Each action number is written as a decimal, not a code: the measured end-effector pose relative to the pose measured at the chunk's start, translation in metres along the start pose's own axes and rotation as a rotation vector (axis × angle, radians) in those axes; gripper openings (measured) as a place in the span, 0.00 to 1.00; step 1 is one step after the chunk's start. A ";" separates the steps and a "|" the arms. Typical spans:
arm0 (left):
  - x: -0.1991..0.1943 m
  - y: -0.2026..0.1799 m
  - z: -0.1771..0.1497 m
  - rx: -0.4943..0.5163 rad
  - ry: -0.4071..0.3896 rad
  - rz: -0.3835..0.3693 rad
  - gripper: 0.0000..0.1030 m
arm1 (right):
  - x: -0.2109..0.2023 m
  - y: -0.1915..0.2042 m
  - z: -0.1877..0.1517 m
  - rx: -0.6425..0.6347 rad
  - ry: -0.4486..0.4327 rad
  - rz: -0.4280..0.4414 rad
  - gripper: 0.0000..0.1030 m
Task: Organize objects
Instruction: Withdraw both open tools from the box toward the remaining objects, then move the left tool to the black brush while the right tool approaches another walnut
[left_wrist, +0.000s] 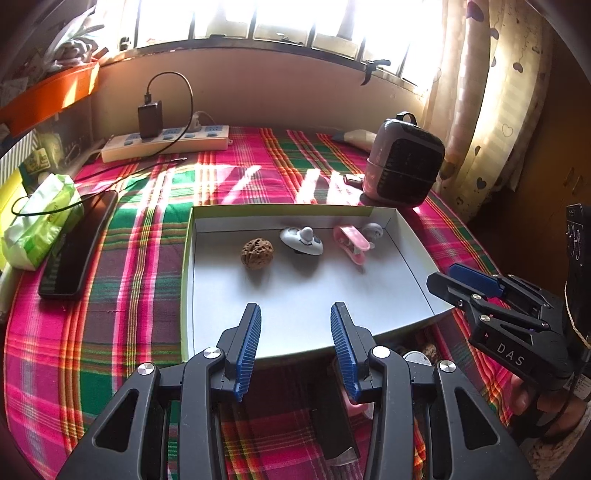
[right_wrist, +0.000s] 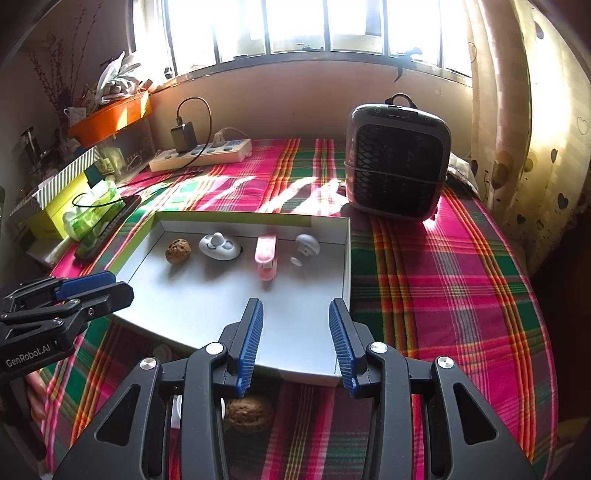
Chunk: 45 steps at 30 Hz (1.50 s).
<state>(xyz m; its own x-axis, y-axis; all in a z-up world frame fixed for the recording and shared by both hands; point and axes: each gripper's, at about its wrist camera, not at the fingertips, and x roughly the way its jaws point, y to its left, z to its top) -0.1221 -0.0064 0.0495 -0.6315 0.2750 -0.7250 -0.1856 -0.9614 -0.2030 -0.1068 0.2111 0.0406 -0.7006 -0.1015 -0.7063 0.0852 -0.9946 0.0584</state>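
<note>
Plaid-clothed table (left_wrist: 140, 229) under a window, left wrist view: shallow white box (left_wrist: 413, 258) holds walnut (left_wrist: 257, 253), white toy (left_wrist: 301, 240), pink clip (left_wrist: 351, 243) along its far wall, left gripper (left_wrist: 295, 347) open and empty at the near rim; right wrist view: same box (right_wrist: 345, 258), right gripper (right_wrist: 295, 343) open and empty, second walnut (right_wrist: 249, 413) on the cloth below it.

We're seeing hard daylight blowing out the window (left_wrist: 280, 18) along the top of both views, bright streaks across the plaid tablecloth (right_wrist: 443, 266) mid-frame, soft shadows in the tray (left_wrist: 295, 295), edges bowed, corners dark.
</note>
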 end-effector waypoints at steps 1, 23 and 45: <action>-0.002 0.001 -0.004 -0.004 -0.001 -0.002 0.36 | -0.002 0.000 -0.002 0.001 0.000 -0.001 0.38; -0.007 -0.011 -0.058 -0.014 0.087 -0.097 0.37 | -0.021 -0.002 -0.046 0.028 0.006 0.023 0.42; 0.009 -0.005 -0.059 -0.002 0.108 -0.010 0.37 | -0.014 -0.004 -0.053 0.026 0.036 0.050 0.42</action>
<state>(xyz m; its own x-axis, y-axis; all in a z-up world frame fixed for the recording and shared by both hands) -0.0827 0.0004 0.0054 -0.5445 0.2823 -0.7898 -0.1901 -0.9587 -0.2116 -0.0594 0.2173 0.0127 -0.6699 -0.1507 -0.7270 0.1004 -0.9886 0.1124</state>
